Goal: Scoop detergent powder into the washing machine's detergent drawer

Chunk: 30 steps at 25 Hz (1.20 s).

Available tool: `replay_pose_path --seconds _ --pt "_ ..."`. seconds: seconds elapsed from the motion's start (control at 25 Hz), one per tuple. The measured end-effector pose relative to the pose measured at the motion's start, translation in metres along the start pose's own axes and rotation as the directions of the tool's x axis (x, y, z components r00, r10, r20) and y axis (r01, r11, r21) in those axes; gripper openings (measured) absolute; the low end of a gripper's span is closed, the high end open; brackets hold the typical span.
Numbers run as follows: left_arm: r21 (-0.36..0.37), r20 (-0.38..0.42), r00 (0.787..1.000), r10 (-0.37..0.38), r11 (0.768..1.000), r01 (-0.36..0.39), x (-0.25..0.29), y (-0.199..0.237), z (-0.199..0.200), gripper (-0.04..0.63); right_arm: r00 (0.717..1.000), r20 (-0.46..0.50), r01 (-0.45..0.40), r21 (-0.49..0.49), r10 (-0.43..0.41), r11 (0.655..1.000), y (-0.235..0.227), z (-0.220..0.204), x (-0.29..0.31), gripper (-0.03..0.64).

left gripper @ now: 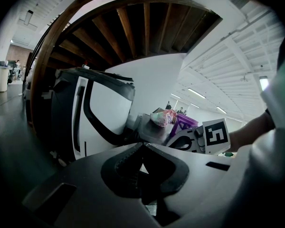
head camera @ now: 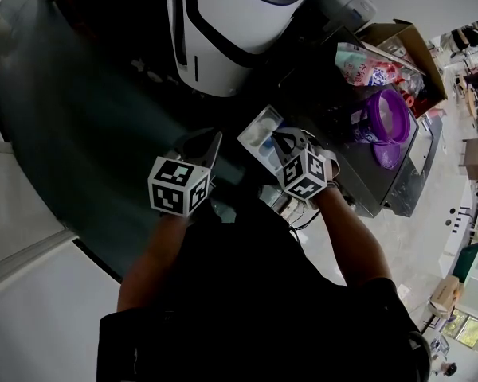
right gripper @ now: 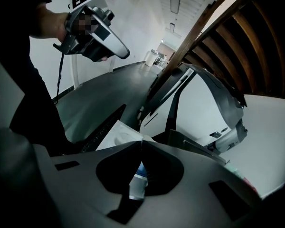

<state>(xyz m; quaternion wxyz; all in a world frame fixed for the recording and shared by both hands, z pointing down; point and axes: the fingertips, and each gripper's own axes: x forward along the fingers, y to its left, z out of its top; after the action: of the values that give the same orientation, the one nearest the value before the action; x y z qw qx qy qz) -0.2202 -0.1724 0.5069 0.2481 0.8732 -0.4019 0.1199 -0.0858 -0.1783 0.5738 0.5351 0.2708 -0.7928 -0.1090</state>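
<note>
Hovering side by side, the left claw [left gripper: 142, 145] and the right claw [right gripper: 141, 142] both have their jaws pressed together on nothing. The white detergent drawer [head camera: 259, 132] stands pulled out just beyond the right claw, ready for filling. A purple tub [head camera: 388, 116] sits to the right on the washing machine [head camera: 354, 173], probably kept there for easy scooping.

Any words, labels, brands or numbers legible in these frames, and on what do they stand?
No text can be read in any view.
Colourful packet in the cardboard box: printed, but too blurred to read.
Left marker cube and right marker cube: black-and-white square patterns only, no letters or digits.
</note>
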Motion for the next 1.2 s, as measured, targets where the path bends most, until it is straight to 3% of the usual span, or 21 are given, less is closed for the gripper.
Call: replay_pose_path --seconds 0.48,0.6,1.2 --pt "-0.007 0.008 1.0 -0.005 1.0 0.005 -0.001 -0.003 0.001 0.008 0.999 -0.004 0.037 -0.077 -0.038 0.996 0.0 0.002 -0.006 0.017" --pt "-0.006 0.007 1.0 -0.007 1.0 0.007 -0.001 -0.005 -0.001 0.008 0.999 -0.016 0.043 -0.143 -0.046 0.989 0.005 0.001 -0.005 0.017" --pt "-0.008 0.001 1.0 -0.006 1.0 0.006 -0.006 -0.006 -0.005 0.008 0.998 -0.051 0.008 -0.248 -0.022 0.969 0.029 0.008 0.005 0.017"
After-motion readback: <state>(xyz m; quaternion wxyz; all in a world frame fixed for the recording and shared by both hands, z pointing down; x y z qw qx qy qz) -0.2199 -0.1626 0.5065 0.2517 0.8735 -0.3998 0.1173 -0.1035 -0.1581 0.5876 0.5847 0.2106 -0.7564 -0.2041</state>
